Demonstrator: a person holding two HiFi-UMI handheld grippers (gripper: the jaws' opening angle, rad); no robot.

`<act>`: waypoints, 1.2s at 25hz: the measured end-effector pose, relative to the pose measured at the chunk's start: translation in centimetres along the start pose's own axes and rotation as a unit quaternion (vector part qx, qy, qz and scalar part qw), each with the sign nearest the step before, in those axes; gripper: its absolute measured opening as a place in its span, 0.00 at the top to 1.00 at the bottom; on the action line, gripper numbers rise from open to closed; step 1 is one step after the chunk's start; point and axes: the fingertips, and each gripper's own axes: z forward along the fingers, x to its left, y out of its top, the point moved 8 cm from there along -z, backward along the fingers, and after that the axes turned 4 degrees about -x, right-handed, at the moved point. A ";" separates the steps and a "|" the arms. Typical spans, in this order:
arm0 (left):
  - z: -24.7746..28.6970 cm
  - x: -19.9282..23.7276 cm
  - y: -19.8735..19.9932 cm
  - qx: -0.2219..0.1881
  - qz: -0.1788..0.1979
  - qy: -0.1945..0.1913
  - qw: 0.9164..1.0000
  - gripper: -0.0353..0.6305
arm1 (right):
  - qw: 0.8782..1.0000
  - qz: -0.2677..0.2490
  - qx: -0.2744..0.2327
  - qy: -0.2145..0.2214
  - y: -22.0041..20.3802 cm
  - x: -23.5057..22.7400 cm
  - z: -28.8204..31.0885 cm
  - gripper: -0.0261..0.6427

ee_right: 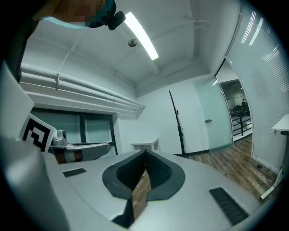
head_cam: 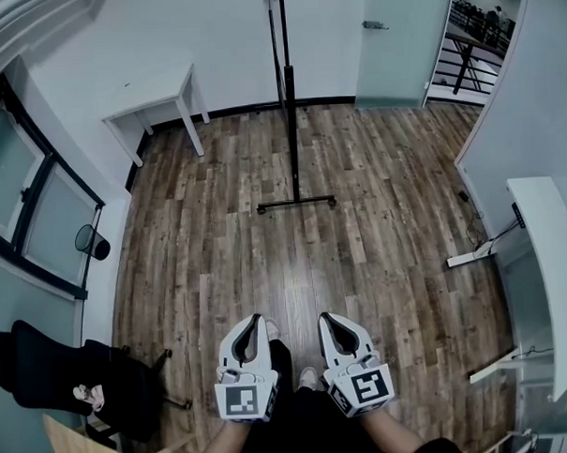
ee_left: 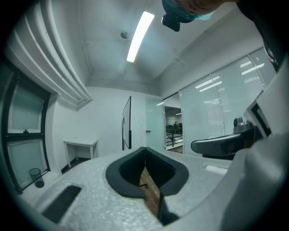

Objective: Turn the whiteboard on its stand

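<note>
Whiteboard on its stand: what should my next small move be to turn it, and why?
Probably step forward toward the whiteboard. It stands edge-on across the wood floor, well beyond the left gripper and right gripper, which are both shut, empty and held close to the body.

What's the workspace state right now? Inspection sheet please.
Surface: wooden floor.
Job's things: whiteboard edge-on to the head view, upright on its stand, beyond both grippers.
Clutter: white table, bin, black chair along the walls.
Grippers: left gripper and right gripper shut, empty, side by side.
Cables: power strip with a lead on the floor at right.
Surroundings: glass door, windows.
</note>
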 end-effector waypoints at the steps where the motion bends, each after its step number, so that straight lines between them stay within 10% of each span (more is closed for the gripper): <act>1: 0.4 0.0 -0.2 0.001 0.001 -0.002 1.000 0.92 | 1.000 0.000 0.000 0.000 -0.1 -0.2 0.3 0.95; 30: 26.9 14.5 -0.7 0.019 -0.020 -0.046 0.999 0.92 | 0.999 -0.017 0.015 -0.042 1.5 -8.3 27.4 0.95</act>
